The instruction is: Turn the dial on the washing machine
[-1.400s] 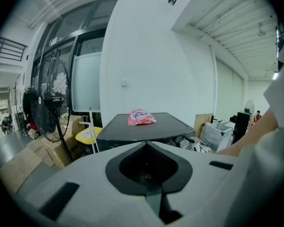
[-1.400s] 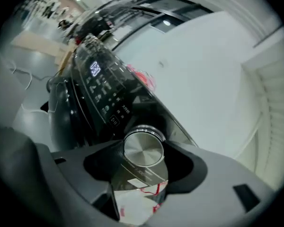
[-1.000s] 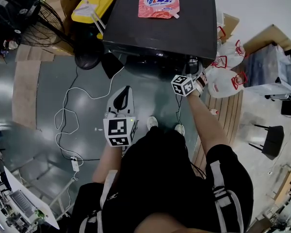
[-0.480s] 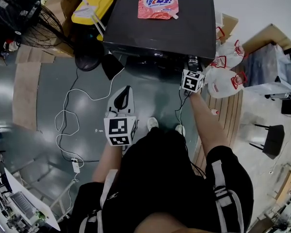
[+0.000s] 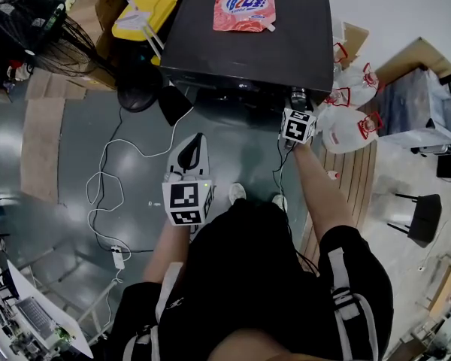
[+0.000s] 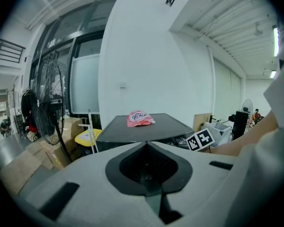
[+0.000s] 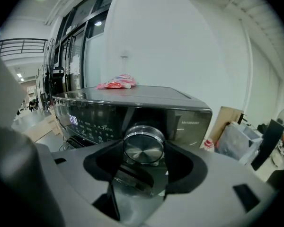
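Observation:
The black washing machine (image 5: 248, 47) stands at the top of the head view, with a pink detergent pouch (image 5: 245, 2) lying on its lid. My right gripper (image 5: 295, 98) reaches its front panel at the right end. In the right gripper view the round silver dial (image 7: 143, 144) sits between the two black pads, and my right gripper (image 7: 143, 151) is shut on it. A lit display (image 7: 73, 119) glows on the panel to the dial's left. My left gripper (image 5: 194, 144) hangs back over the floor, shut and holding nothing (image 6: 149, 167).
A standing fan (image 5: 41, 40) and a yellow box (image 5: 139, 13) are left of the machine. Cables (image 5: 105, 179) trail across the grey floor. White plastic bags (image 5: 349, 119) and a wooden board lie to the right, with a black chair (image 5: 421, 216) beyond.
One second ago the right gripper was slightly short of the panel; it moved forward and right onto the dial and has held there since. The left gripper has stayed put.

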`<state>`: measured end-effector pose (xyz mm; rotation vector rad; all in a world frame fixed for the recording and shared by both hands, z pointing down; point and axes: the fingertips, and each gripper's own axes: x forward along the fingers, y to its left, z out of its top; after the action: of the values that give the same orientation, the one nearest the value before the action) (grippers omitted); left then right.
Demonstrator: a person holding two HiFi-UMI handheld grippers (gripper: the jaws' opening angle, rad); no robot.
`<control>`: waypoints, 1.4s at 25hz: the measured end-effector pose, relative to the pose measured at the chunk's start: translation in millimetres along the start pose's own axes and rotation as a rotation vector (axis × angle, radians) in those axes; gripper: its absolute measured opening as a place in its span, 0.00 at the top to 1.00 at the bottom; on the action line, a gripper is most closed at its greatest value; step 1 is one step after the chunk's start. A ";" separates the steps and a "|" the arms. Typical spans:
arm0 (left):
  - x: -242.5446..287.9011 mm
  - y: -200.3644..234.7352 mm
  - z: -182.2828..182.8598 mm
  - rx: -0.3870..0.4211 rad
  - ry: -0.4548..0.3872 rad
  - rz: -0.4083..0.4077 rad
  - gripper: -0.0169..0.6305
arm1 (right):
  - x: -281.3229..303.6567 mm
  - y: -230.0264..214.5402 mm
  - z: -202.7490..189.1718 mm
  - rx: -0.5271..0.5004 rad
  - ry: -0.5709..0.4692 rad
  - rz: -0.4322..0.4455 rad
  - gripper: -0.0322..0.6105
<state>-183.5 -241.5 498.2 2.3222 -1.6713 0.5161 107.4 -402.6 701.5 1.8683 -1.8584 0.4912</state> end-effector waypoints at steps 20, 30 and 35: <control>4.8 -11.3 -1.0 0.014 0.007 -0.018 0.98 | 2.7 -4.8 -4.3 0.462 -0.009 0.235 0.55; 2.0 -10.9 1.3 0.023 0.005 -0.013 0.98 | 2.2 -5.0 -4.6 0.536 -0.018 0.265 0.55; 2.1 -12.4 3.5 0.029 0.001 -0.013 0.98 | 3.8 -5.8 -7.0 0.672 -0.021 0.332 0.55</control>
<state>-170.6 -240.7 496.1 2.3508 -1.6573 0.5424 113.8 -402.0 709.0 1.9382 -2.2066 1.3515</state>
